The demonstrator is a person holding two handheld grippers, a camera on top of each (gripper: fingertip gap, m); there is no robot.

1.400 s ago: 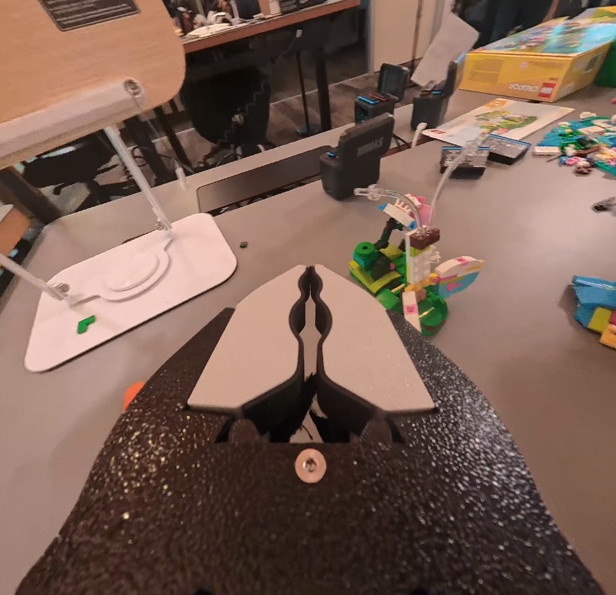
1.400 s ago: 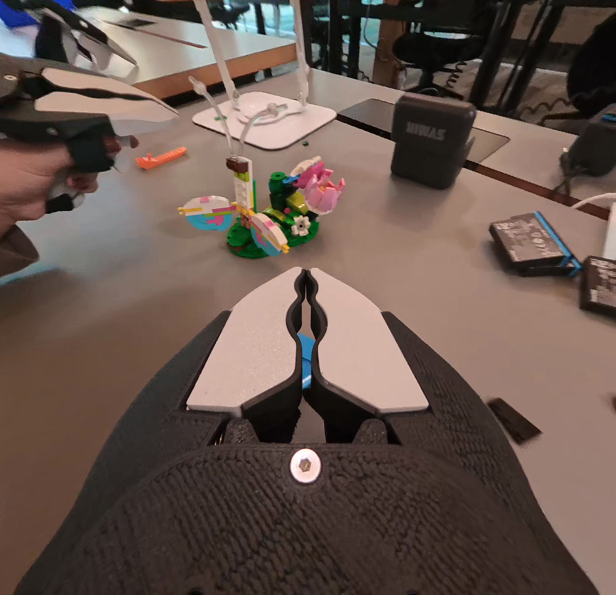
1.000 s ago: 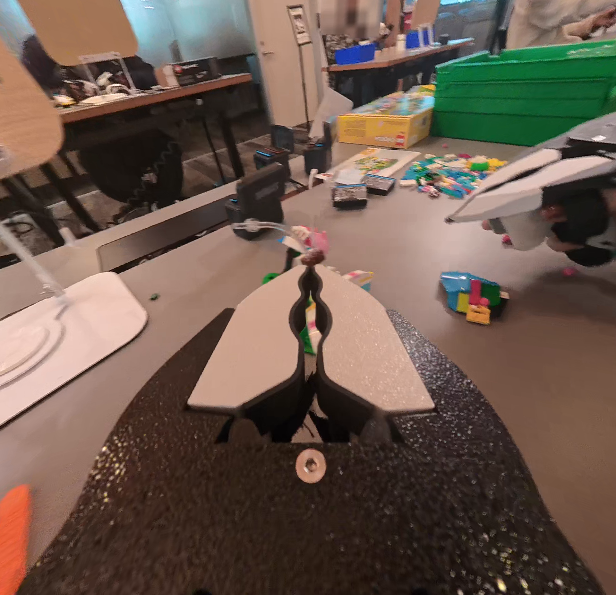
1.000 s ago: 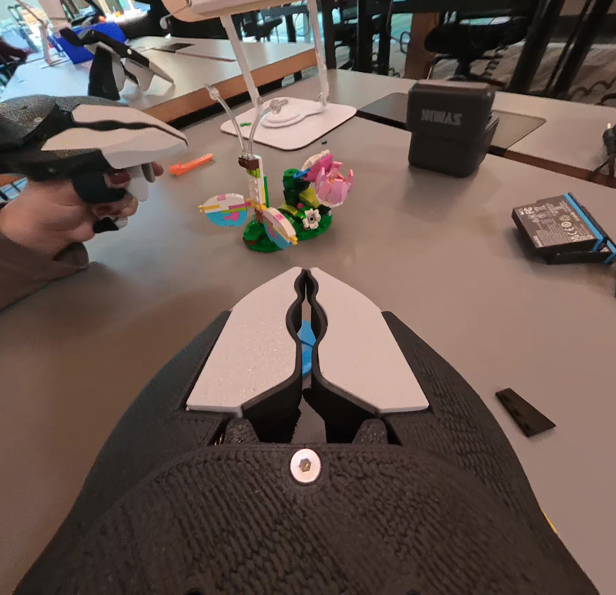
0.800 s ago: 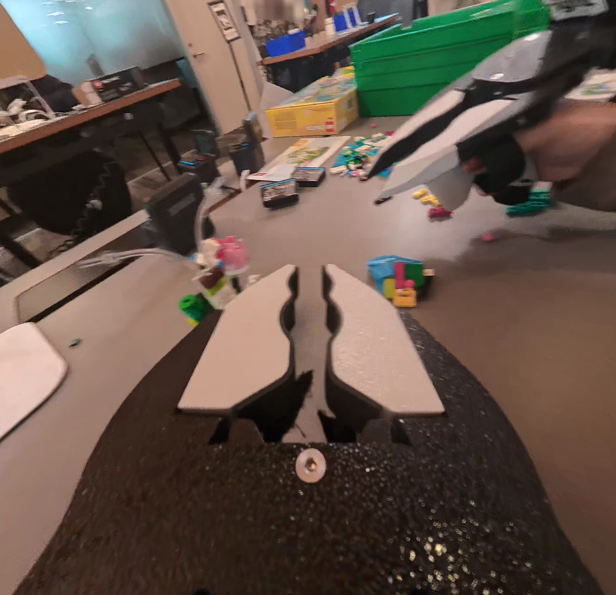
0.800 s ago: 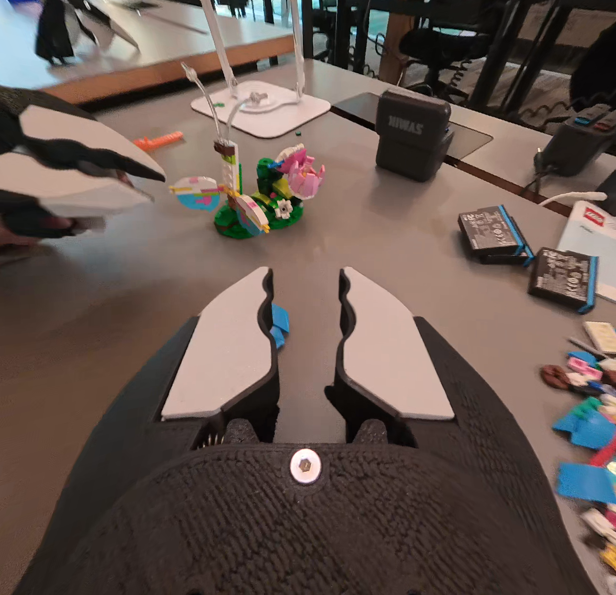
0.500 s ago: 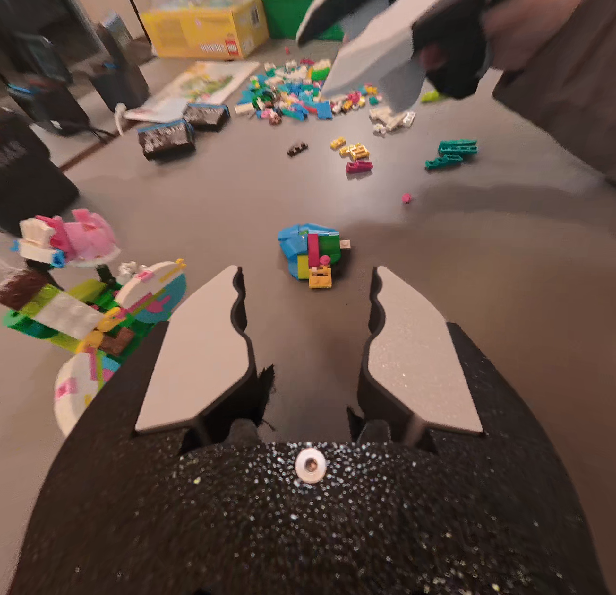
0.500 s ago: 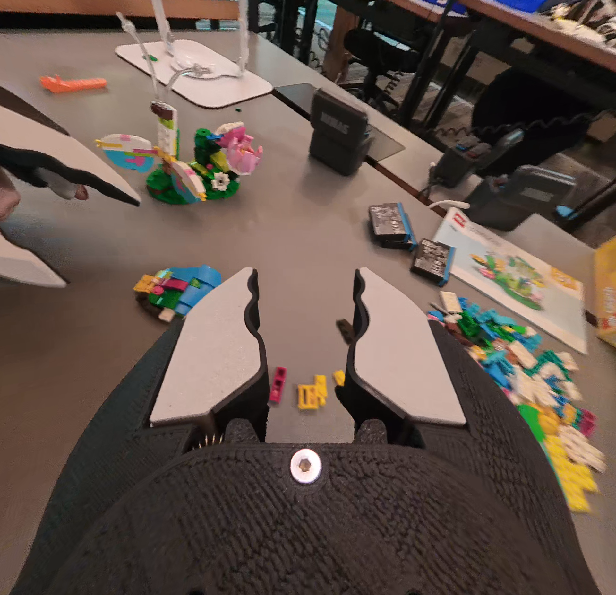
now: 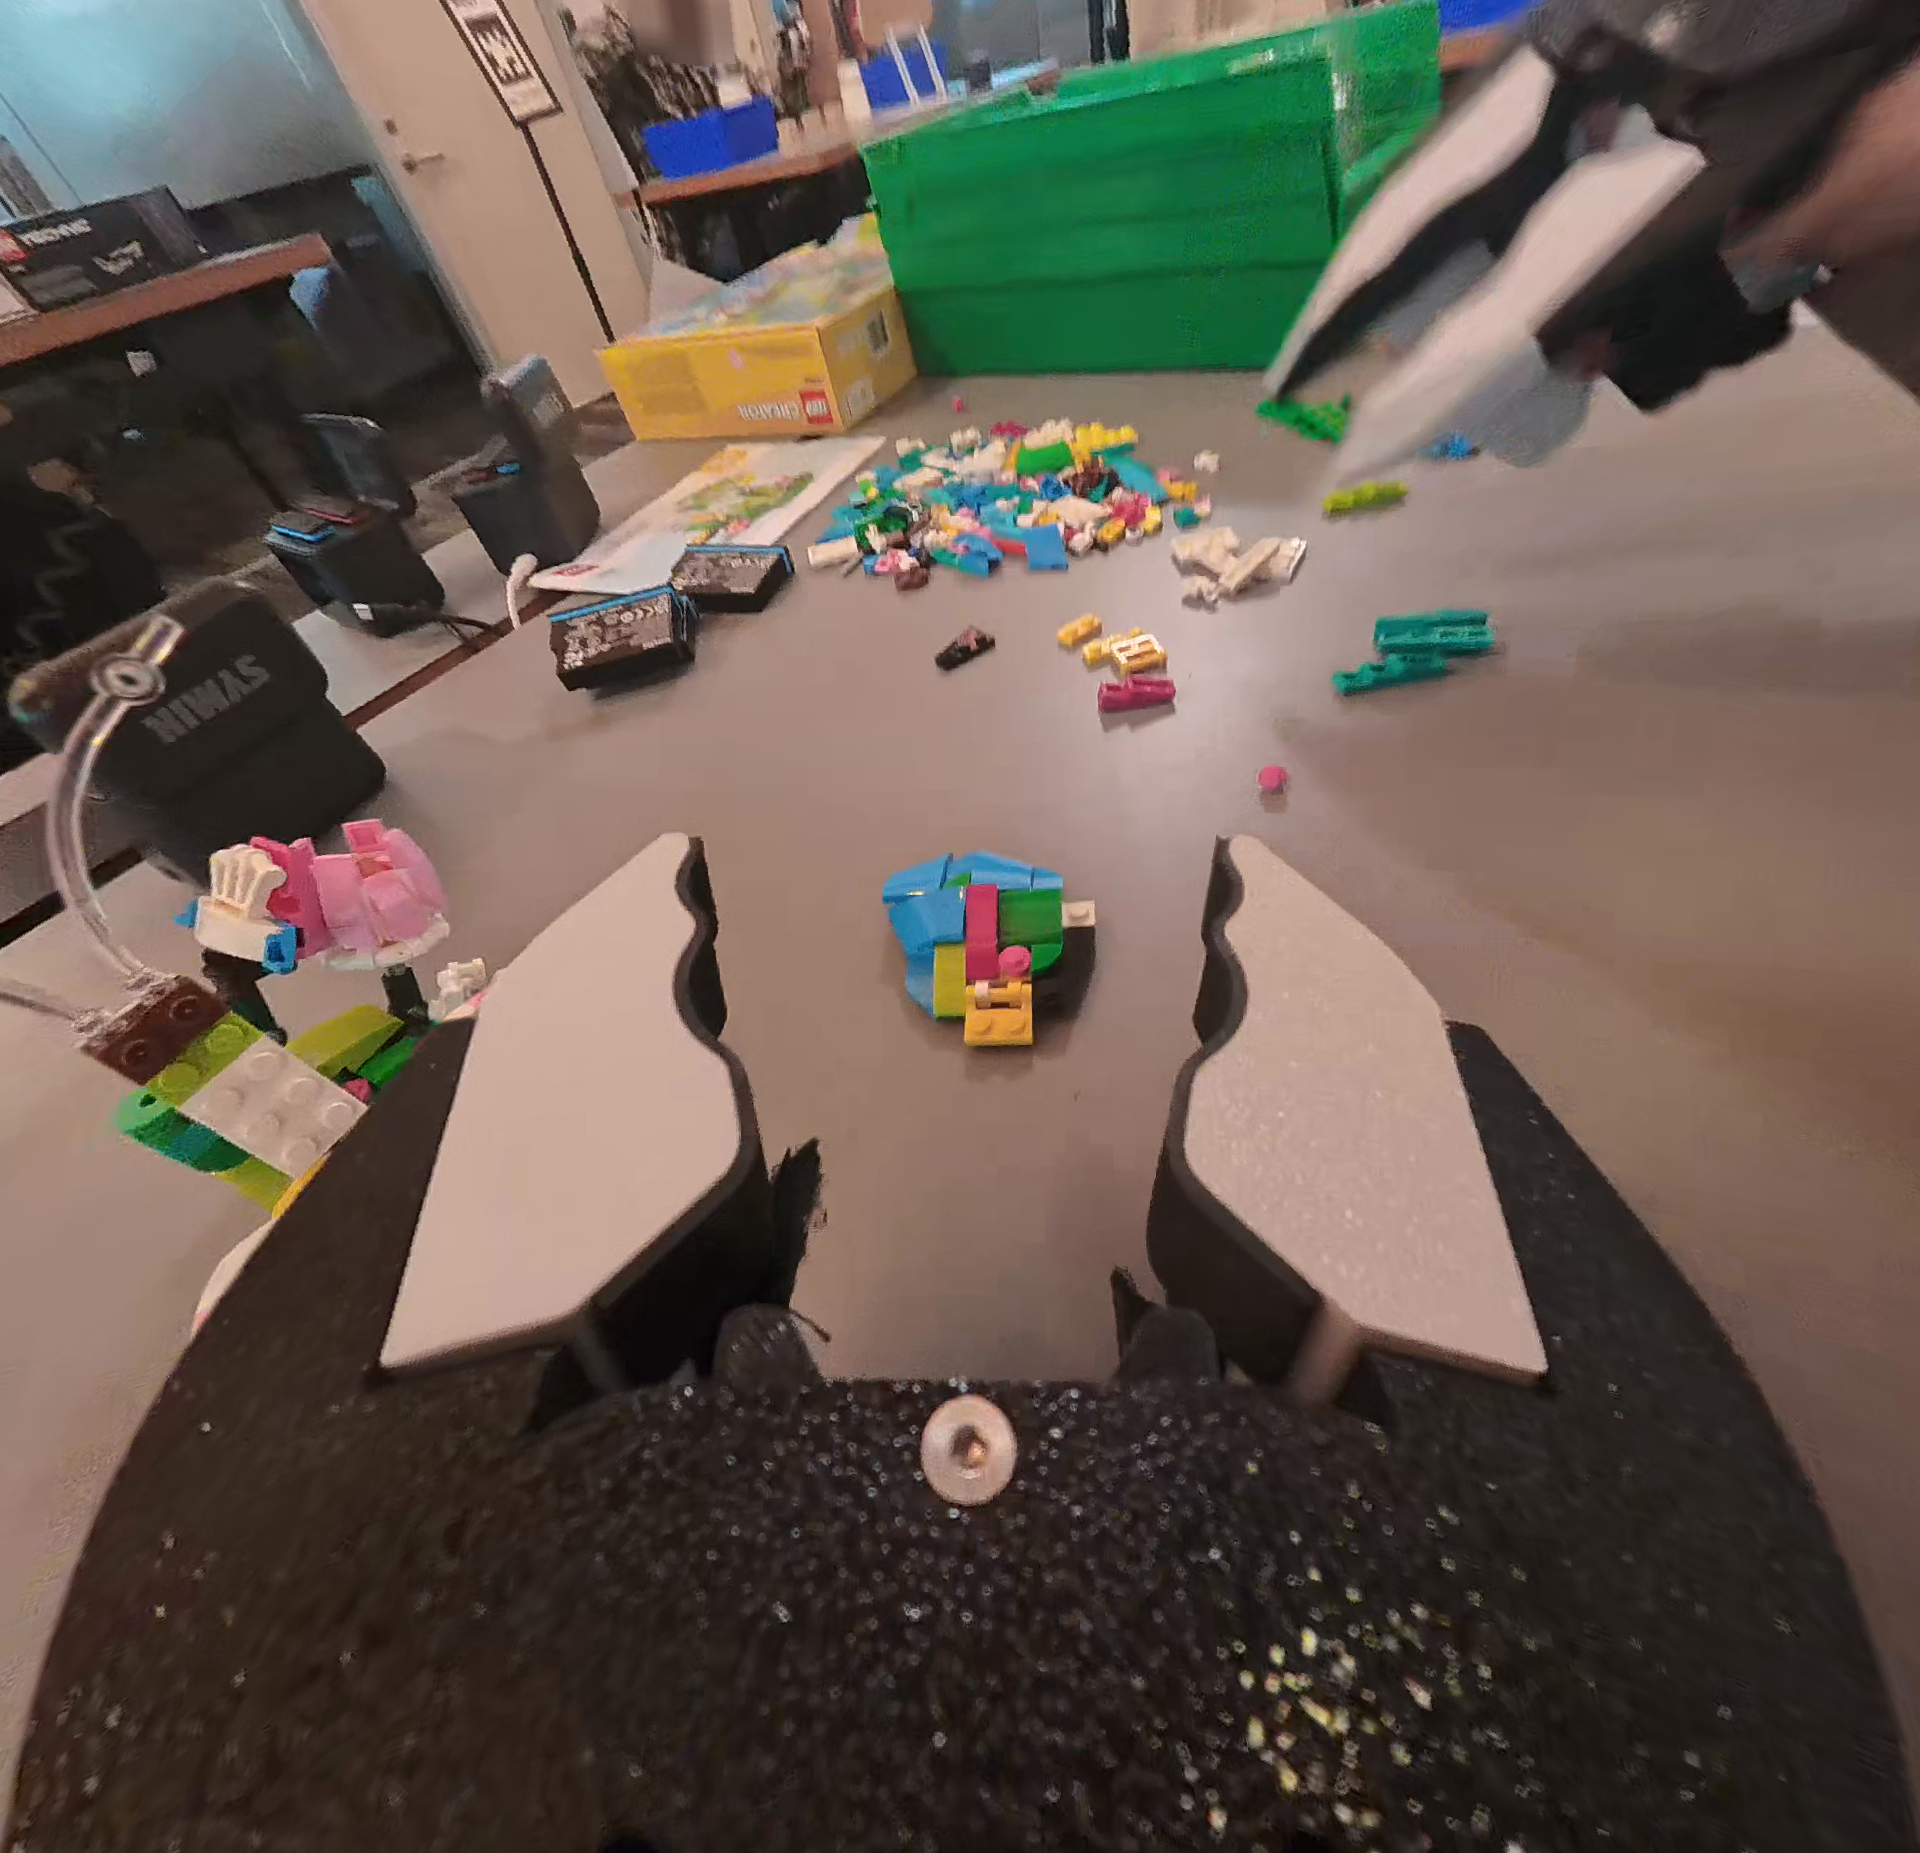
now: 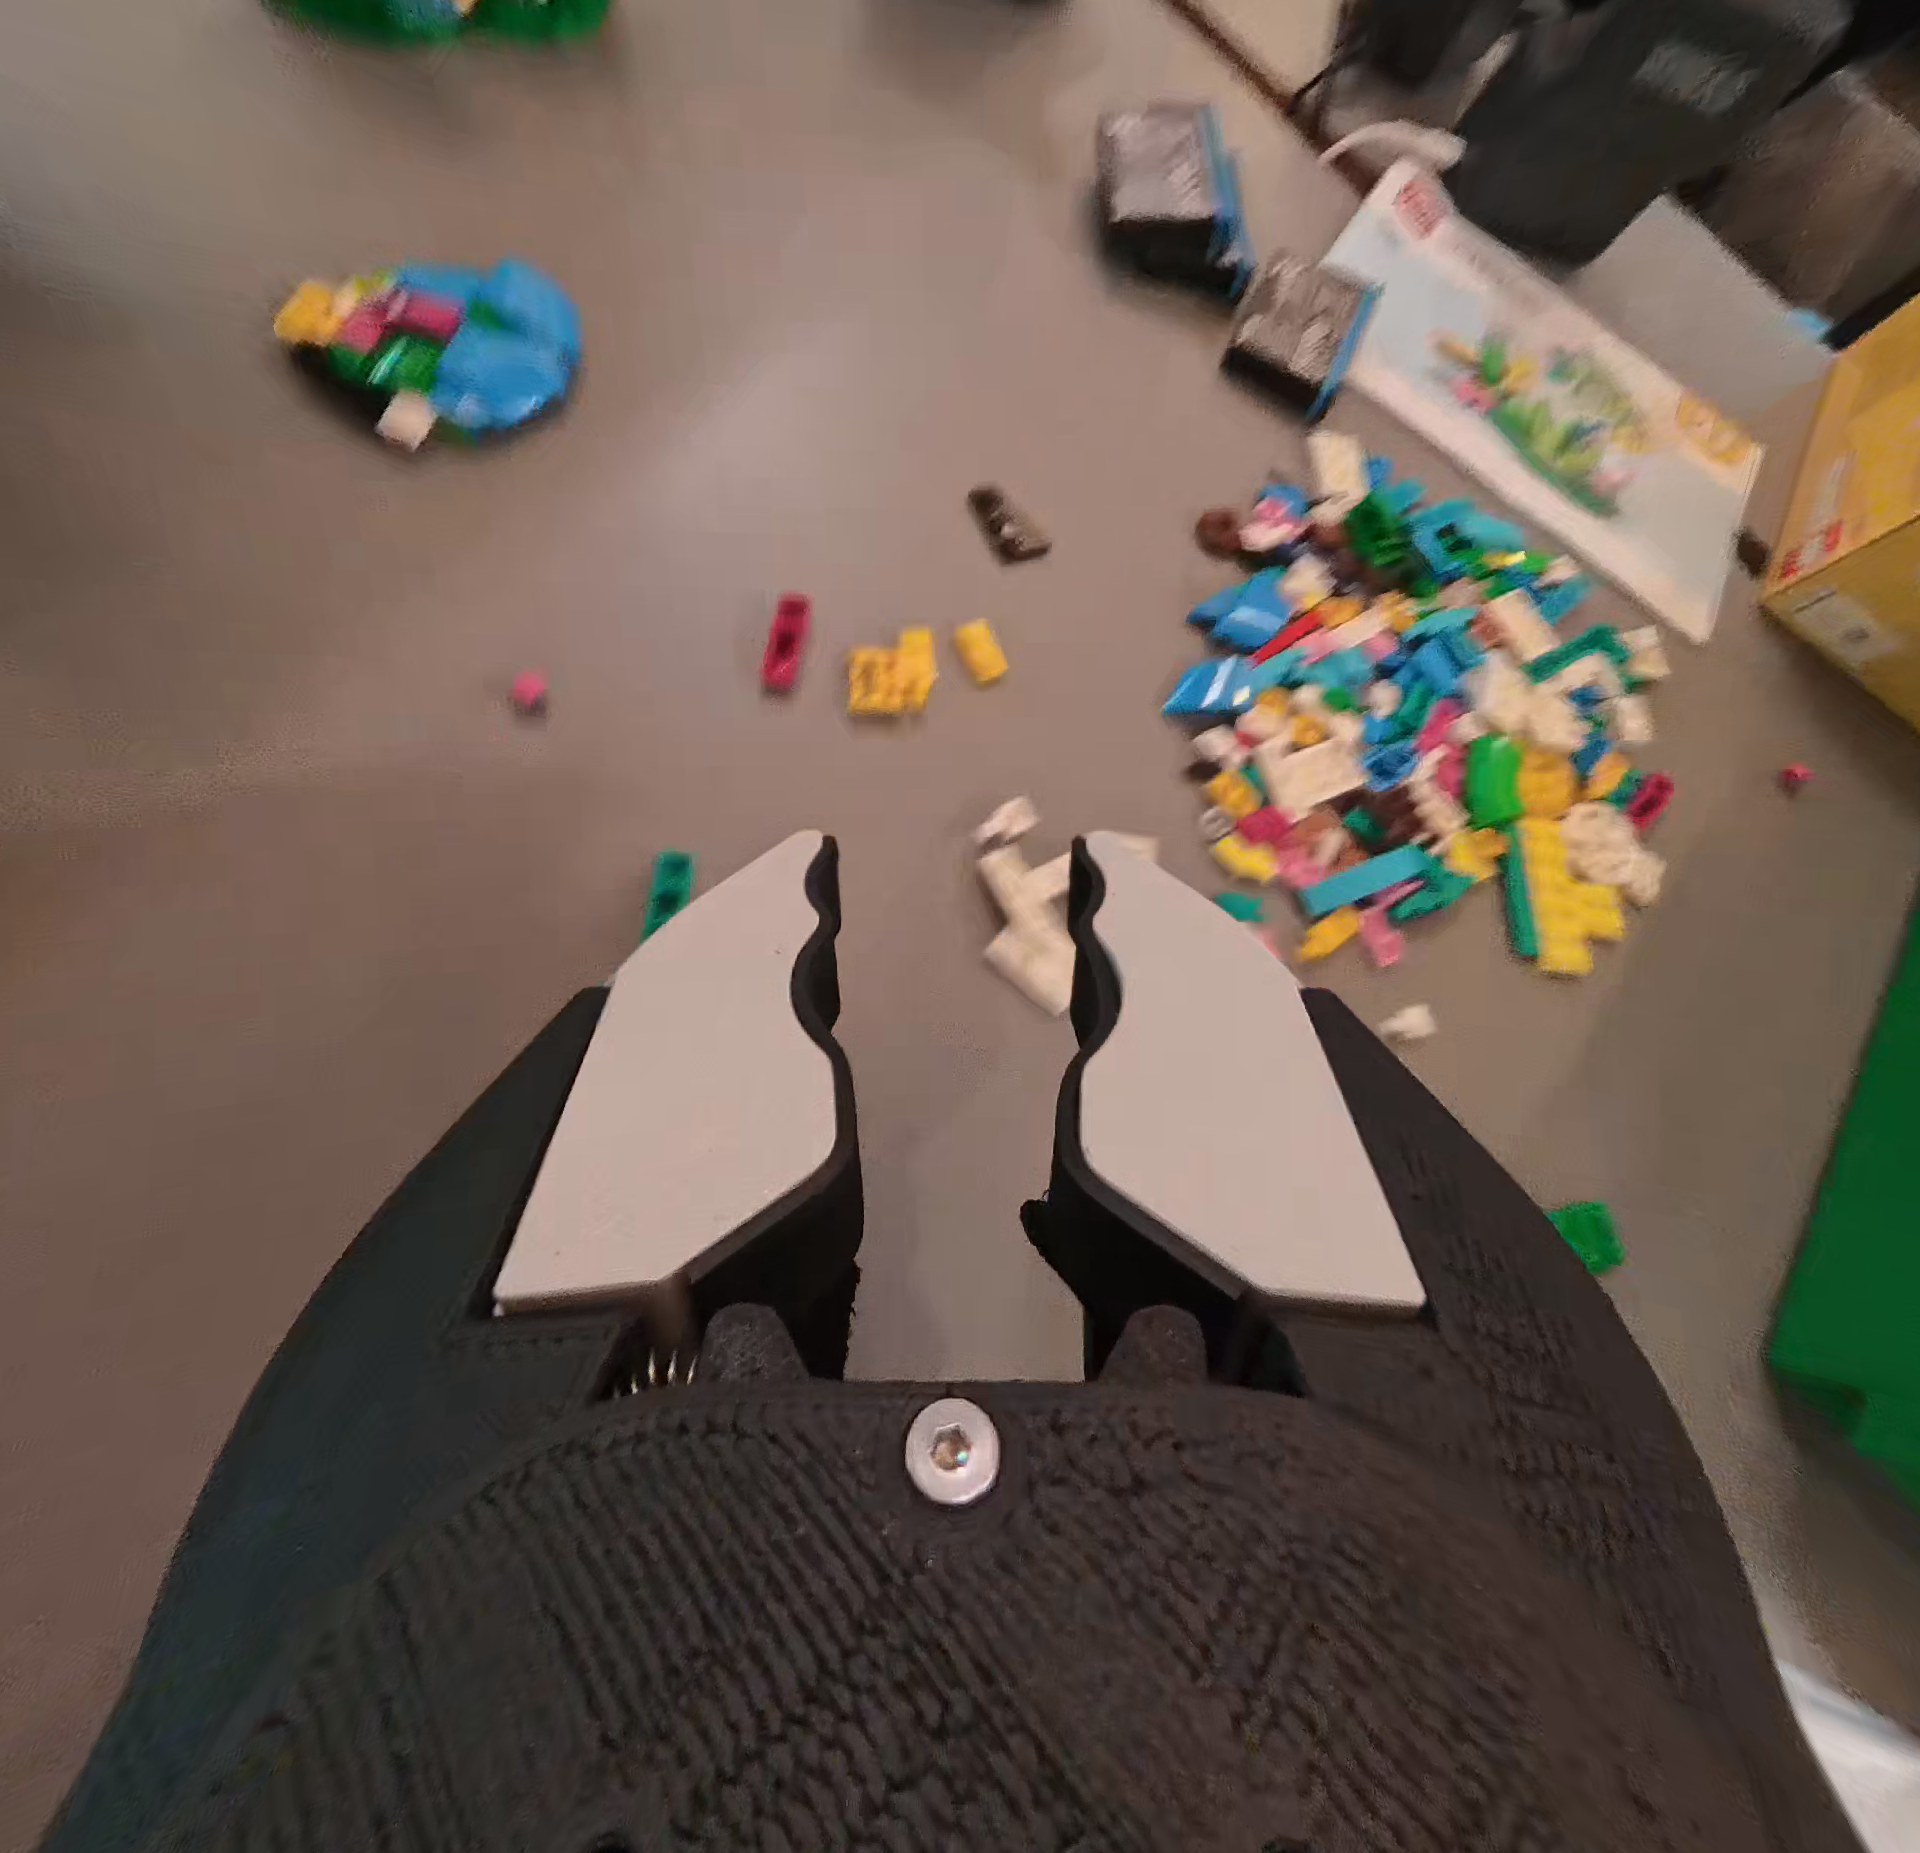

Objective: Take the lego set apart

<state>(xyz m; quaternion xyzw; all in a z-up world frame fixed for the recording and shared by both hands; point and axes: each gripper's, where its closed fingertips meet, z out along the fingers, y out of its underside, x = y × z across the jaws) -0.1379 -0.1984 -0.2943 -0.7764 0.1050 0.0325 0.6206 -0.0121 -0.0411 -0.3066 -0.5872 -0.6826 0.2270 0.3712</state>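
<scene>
Here both grippers gape empty: left gripper (image 9: 954, 847) faces the blue lego chunk (image 9: 982, 946), right gripper (image 10: 951, 847) overhangs loose bricks (image 10: 1423, 723).

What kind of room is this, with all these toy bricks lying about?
Probably an office or lab workspace: long desks in rows, stacked green bins, battery packs and a loose brick pile on a grey table.

I see bare grey table (image 9: 644, 764) all around the small blue lump of bricks (image 9: 977, 946), my left gripper (image 9: 954, 853) wide apart with room to reach it, flower model (image 9: 301, 962) crowding its left side, big brick pile (image 9: 997, 510) far behind it, my right gripper (image 9: 1340, 401) up high, well clear
</scene>
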